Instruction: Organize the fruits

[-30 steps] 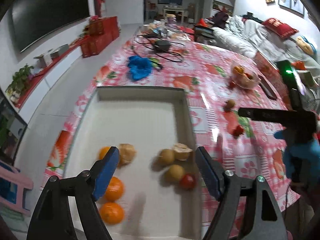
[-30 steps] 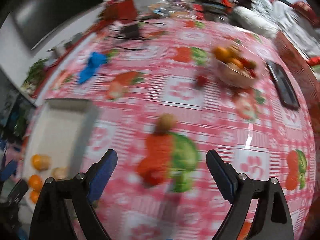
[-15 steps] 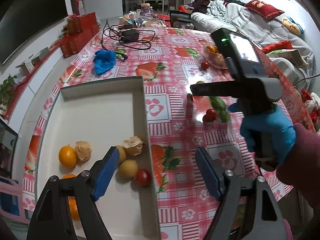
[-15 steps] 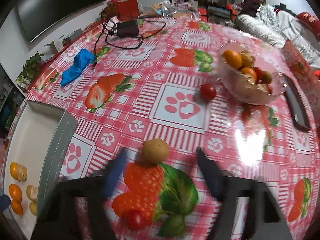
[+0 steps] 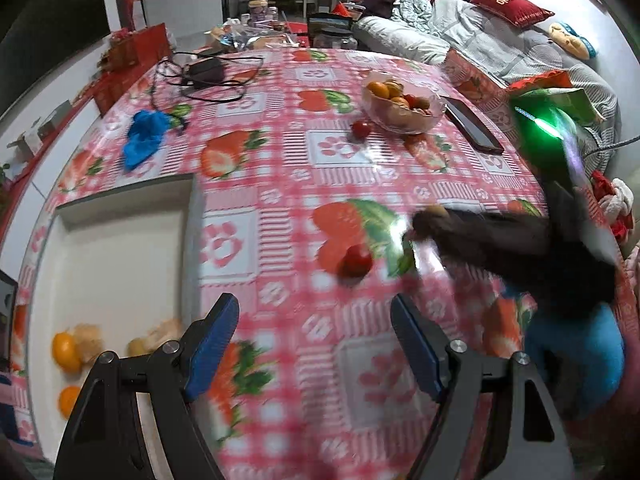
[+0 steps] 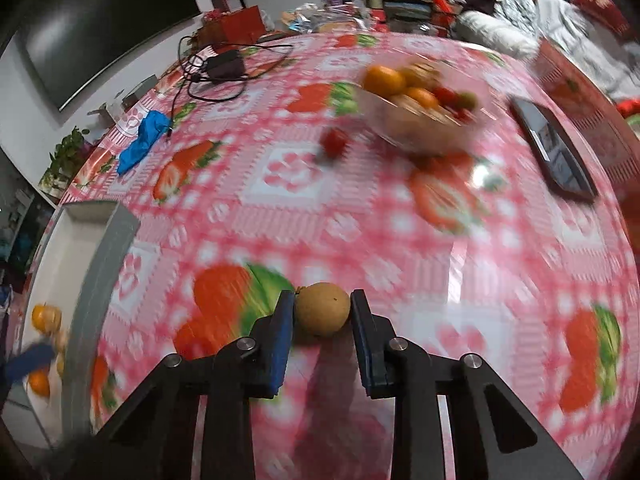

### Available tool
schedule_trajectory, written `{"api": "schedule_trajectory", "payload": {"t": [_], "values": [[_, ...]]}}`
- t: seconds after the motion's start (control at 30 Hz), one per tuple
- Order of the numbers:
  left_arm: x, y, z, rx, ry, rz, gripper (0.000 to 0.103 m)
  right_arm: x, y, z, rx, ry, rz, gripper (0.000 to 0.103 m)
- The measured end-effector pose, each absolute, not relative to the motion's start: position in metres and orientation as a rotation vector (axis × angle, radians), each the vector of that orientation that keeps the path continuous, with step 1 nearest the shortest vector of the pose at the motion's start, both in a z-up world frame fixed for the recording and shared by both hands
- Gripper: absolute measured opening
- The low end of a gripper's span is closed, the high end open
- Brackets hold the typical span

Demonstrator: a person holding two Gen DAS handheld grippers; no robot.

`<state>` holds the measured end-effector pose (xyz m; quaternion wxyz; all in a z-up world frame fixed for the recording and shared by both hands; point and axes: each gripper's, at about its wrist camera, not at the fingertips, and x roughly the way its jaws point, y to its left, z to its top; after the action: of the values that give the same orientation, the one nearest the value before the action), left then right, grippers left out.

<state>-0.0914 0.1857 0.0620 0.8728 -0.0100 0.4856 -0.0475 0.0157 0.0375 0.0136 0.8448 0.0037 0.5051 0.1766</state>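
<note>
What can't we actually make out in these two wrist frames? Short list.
- Left wrist view: right gripper is a dark motion smear; its grip is unreadable there.
- Left wrist view: white tray near end is cut off by the left gripper and the frame edge; its fruit is blurred.
- Right wrist view: glass bowl contents are smeared; no count possible.
- Right wrist view: underside of the brown fruit is hidden, so lift-off is unknown.
</note>
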Motion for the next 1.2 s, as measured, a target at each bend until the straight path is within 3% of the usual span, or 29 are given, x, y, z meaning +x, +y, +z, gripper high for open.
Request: {"api": "schedule_trajectory", "payload": {"t": [0.2,0.27,0.33,0.37,0.43,0.47,1.0,1.2], "values": [[-0.06,0.155,0.036,0.024,1.033,-0.072,0.08,-0.032,-0.014,0.017,0.063,1.055,0.338,0.03],[-0.054,0.152,0.027,0.02,1.053,-0.064,0.074,-0.042,-0.025,0.016,0.079,1.055,0.325,0.03],[-0.045,0.149,0.017,0.022,1.082,-0.051,0.053,-0.052,-0.035,0.015,0.083,1.049,0.308,0.03],[-0.043,0.148,0.014,0.021,1.086,-0.046,0.051,-0.056,-0.038,0.015,0.084,1.047,0.301,0.03],[-0.043,0.146,0.016,0.018,1.065,-0.05,0.028,-0.063,-0.043,0.014,0.088,1.043,0.292,0.03],[-0.044,0.145,0.016,0.016,1.068,-0.055,0.023,-0.067,-0.045,0.014,0.088,1.04,0.288,0.03],[-0.163,0.151,0.016,-0.023,1.024,-0.011,0.023,-0.132,-0.043,0.012,0.027,0.974,0.286,0.03],[-0.173,0.152,0.016,-0.028,1.004,0.002,0.023,-0.141,-0.04,0.011,0.004,0.968,0.285,0.03]]}}
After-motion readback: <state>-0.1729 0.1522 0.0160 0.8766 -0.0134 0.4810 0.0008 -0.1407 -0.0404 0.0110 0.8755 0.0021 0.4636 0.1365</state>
